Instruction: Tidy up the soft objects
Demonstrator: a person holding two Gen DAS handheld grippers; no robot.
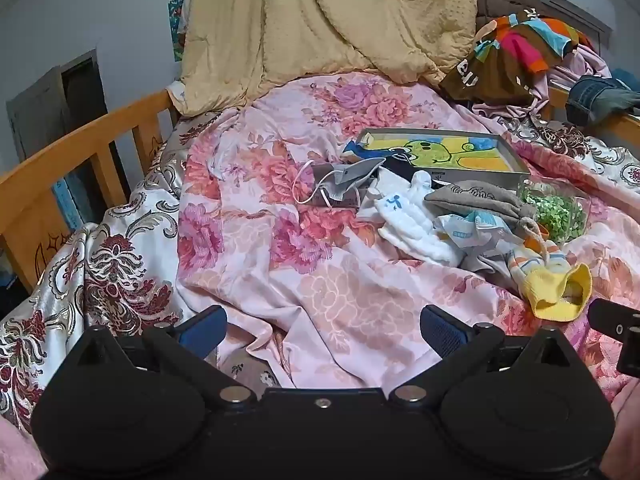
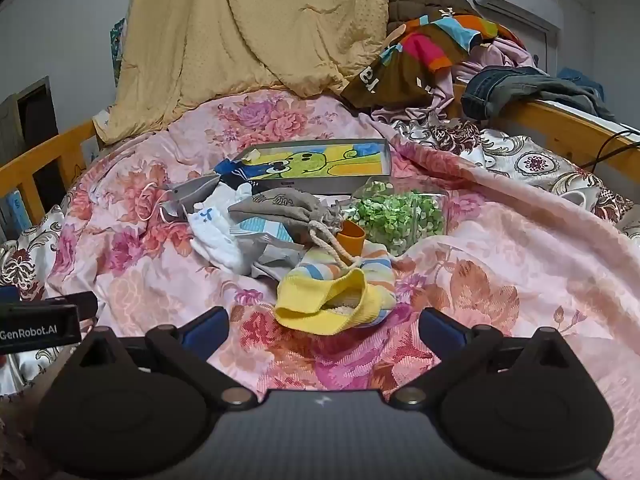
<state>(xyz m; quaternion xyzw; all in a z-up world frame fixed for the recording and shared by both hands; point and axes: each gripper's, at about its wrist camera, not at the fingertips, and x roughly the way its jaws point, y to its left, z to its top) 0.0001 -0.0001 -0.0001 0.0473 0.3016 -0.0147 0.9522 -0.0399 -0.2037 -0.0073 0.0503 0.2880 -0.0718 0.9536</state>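
Note:
A heap of soft things lies on the floral bed cover: a yellow striped sock (image 2: 332, 300) (image 1: 556, 284), a grey drawstring pouch (image 2: 280, 210) (image 1: 476, 198), white socks (image 2: 216, 236) (image 1: 416, 220), a grey face mask (image 2: 192, 192) (image 1: 348, 176) and a clear bag of green pieces (image 2: 400, 216) (image 1: 558, 210). Behind them stands a shallow grey box (image 2: 384, 160) (image 1: 516, 156) with a frog picture. My right gripper (image 2: 322, 328) is open and empty, just short of the yellow sock. My left gripper (image 1: 322, 326) is open and empty over bare cover, left of the heap.
A beige quilt (image 2: 248, 32) is piled at the head of the bed. Colourful clothes (image 2: 440, 48) and jeans (image 2: 516, 88) lie at the back right. Wooden rails run along the left side (image 1: 80, 140) and the right side (image 2: 560, 124). An orange cup (image 2: 350, 238) sits in the heap.

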